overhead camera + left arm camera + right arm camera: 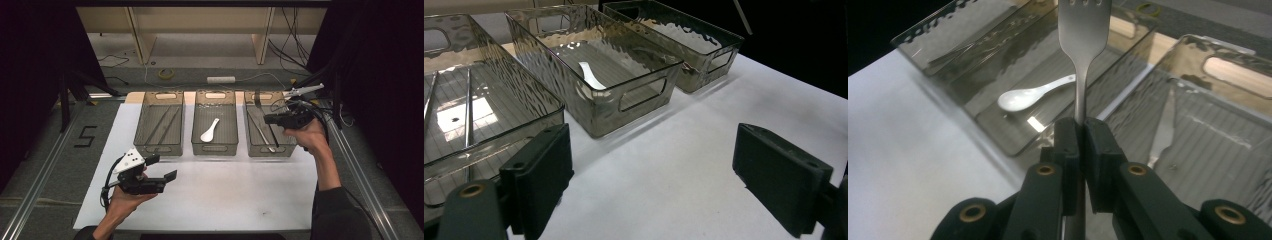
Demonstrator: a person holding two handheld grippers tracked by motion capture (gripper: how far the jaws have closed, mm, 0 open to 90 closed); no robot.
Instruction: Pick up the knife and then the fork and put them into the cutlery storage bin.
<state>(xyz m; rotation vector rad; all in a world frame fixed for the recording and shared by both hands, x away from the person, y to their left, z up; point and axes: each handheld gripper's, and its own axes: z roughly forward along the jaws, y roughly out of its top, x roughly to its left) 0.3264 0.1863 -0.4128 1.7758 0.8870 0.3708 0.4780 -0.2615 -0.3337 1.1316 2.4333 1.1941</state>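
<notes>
A white sheet-covered table [210, 200] stands on grey floor [45, 170] marked with a black "5" [85, 136]. Beyond lie a yellow tape roll [166, 73], a white power strip [221, 79] (cables trailing), and pale wooden shelving legs [141, 35].

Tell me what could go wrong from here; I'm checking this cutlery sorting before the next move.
The right gripper pinches the fork by its thin handle alone, head standing clear above the jaws, so it might pivot or slip.
It hangs over the right bin, which already holds another utensil; a drop could land on it and clatter.
The spoon lies in the middle bin close by, so the fork could end up there.
</notes>
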